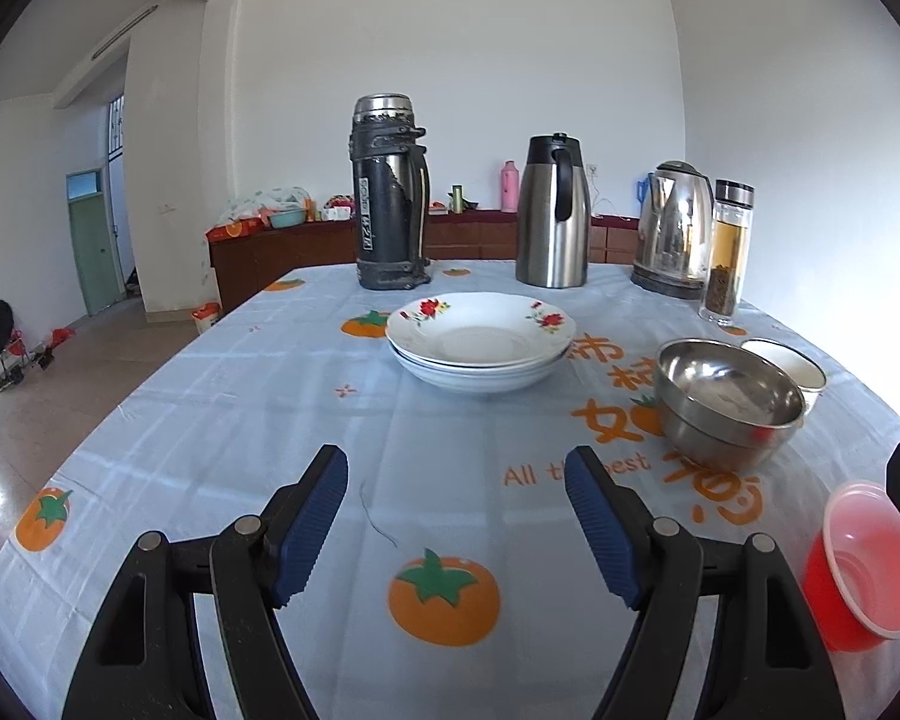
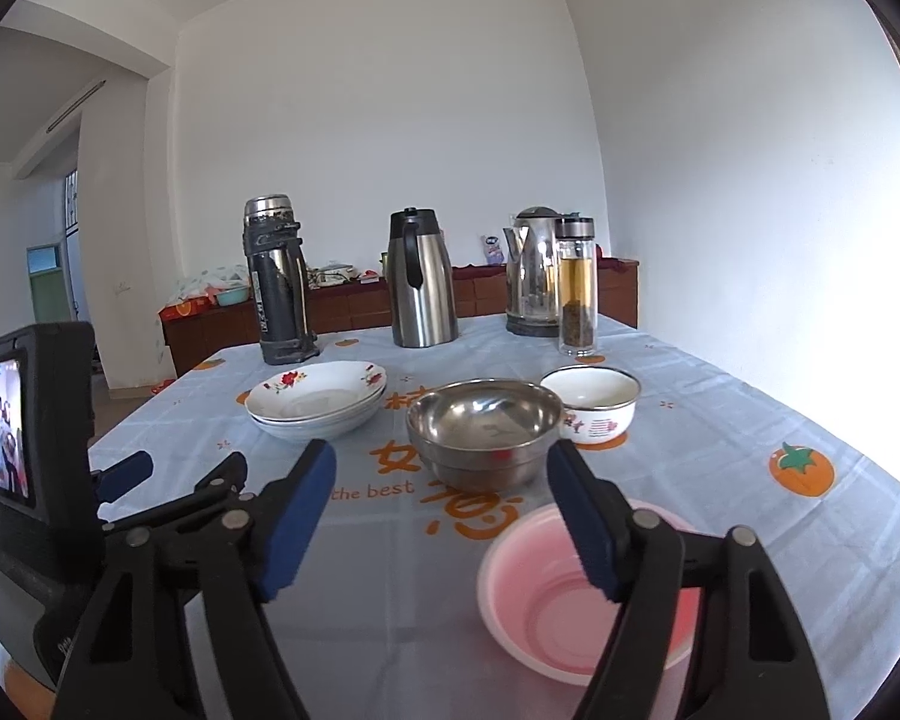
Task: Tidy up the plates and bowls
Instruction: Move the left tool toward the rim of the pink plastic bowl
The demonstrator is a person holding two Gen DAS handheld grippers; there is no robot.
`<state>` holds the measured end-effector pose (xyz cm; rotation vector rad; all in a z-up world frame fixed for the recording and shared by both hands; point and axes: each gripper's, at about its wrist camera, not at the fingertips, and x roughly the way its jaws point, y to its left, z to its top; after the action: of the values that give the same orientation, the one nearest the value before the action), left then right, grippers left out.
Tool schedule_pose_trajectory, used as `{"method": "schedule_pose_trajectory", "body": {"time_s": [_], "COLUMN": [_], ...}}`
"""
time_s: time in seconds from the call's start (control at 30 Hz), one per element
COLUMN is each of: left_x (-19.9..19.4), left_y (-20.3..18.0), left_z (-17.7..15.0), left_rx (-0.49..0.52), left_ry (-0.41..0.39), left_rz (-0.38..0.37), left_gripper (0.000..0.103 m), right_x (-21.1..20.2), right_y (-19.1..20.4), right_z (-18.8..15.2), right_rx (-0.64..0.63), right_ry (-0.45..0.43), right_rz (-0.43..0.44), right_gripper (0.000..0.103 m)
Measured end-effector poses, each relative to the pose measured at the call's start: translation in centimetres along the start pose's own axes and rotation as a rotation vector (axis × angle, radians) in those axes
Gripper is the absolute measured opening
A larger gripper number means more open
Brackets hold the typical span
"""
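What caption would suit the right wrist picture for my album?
Open right gripper poised above a pink bowl, facing stacked steel bowls, floral plates and flasks on a persimmon-print tablecloth.

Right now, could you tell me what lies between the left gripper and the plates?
Only bare tablecloth: the left wrist view shows nothing between the open left gripper and the plates.

On the worktop (image 2: 720, 450), stacked plates (image 2: 317, 401) lie left of nested bowls (image 2: 485, 432); flasks (image 2: 423, 279) stand behind.
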<state>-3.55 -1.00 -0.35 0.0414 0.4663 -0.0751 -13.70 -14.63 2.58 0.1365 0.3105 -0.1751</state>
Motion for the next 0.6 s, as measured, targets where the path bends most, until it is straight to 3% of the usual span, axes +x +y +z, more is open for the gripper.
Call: {"method": "schedule_pose_trajectory", "body": {"time_s": [0.33,0.6], "left_x": [-0.7,-0.9], "left_y": [-1.7,-3.0], "left_z": [-0.5,-0.6], "left_rx": [0.026,0.046], "left_ry": [0.014,0.025], "left_rz": [-0.018,-0.032], "left_gripper": [0.077,0.077], "right_x": [-0.9,-1.2], "right_y": [-3.0,-4.8], "right_z": [0.0,-0.1], "right_rx": [0.019,0.029], "right_ry": [0.016,0.038], "right_rz": [-0.038,-0.054], "right_gripper": [0.062,0.05]}}
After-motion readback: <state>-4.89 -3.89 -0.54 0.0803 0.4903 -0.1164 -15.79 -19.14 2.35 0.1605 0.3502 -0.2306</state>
